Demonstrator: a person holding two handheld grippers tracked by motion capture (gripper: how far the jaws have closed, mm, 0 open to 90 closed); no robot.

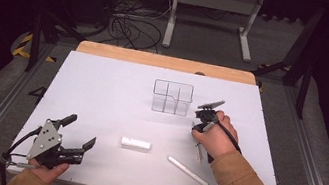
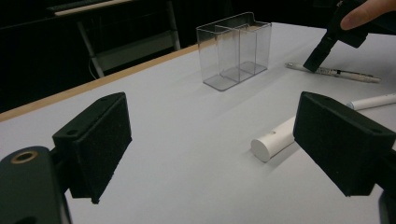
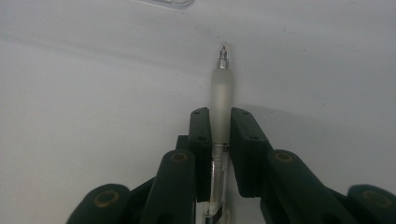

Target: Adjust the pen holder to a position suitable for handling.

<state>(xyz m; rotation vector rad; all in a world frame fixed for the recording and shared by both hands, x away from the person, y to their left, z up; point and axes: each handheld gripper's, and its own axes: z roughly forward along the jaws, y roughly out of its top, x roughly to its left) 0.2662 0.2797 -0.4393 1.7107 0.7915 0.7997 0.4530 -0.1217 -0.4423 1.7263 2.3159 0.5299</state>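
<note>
While the right gripper (image 1: 204, 122) points down at the white desk (image 1: 101, 92), its two black fingers (image 3: 201, 140) are closed tight on a pen (image 3: 221, 93). In the right gripper view, the pen lies flat on the desk, and the fingers squeeze it from both sides. The pen has a frosted grip and a small metal tip, and the tip sticks out past the fingers. In the high view, the pen (image 1: 198, 151) peeks out below the person's right hand (image 1: 211, 136), just in front of a clear box (image 1: 172, 97).

The clear box stands upright near the middle of the desk. It has thin walls inside that split it into parts.

The left gripper (image 1: 74, 139) is near the front left corner of the desk, held in the left hand (image 1: 45, 171). Its fingers (image 2: 95, 140) are wide open with nothing between them.

Two more things lie on the desk. A short white tube (image 1: 135, 143) lies between the two grippers, close to the front. A long white stick (image 1: 188, 172) lies just beside the right arm, tilted on the desk. In the left gripper view, the round end of the white tube (image 2: 273, 142) shows between the open fingers, farther off on the desk.
</note>
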